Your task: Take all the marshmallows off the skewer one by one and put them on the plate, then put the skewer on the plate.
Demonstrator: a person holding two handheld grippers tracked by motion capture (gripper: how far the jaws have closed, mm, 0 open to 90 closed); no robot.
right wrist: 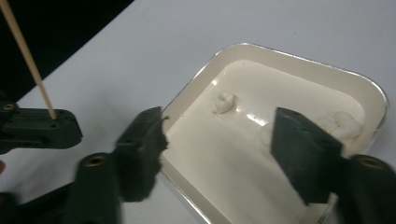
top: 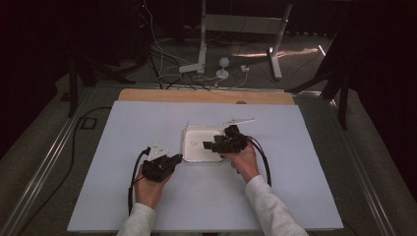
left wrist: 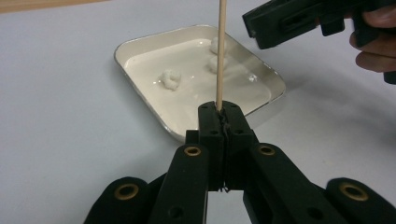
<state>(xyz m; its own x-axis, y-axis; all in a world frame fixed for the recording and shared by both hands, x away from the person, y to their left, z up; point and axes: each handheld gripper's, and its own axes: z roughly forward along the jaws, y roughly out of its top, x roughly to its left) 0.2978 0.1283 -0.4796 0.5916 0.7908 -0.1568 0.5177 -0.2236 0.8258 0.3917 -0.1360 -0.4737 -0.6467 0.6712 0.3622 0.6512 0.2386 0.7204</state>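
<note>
The wooden skewer (top: 187, 129), in the high view, stands up from the left gripper (top: 173, 159) just at the near left corner of the white tray (top: 189, 150), which sits mid-table on the pale sheet. The right gripper (top: 215, 145) hangs over the tray's right part, hand behind it.

In the left gripper view the skewer (left wrist: 220, 56) rises bare from between the black jaws, which are pinched tight on its lower end. Beyond it the tray (left wrist: 140, 98) holds small white lumps (left wrist: 170, 79), one to the left and two far behind the stick. The right gripper (left wrist: 289, 21) reaches in from the upper right.

In the right gripper view the jaws stand apart over the tray (right wrist: 299, 58), nothing between them, with one lump (right wrist: 222, 102) on the left and another (right wrist: 343, 123) at the right. The skewer (right wrist: 28, 58) and left gripper (right wrist: 35, 128) show at far left.

As I judge it, nothing is threaded yet: the stick carries no lump, all pieces lie in the tray, so picking one up and spearing it remains
</note>
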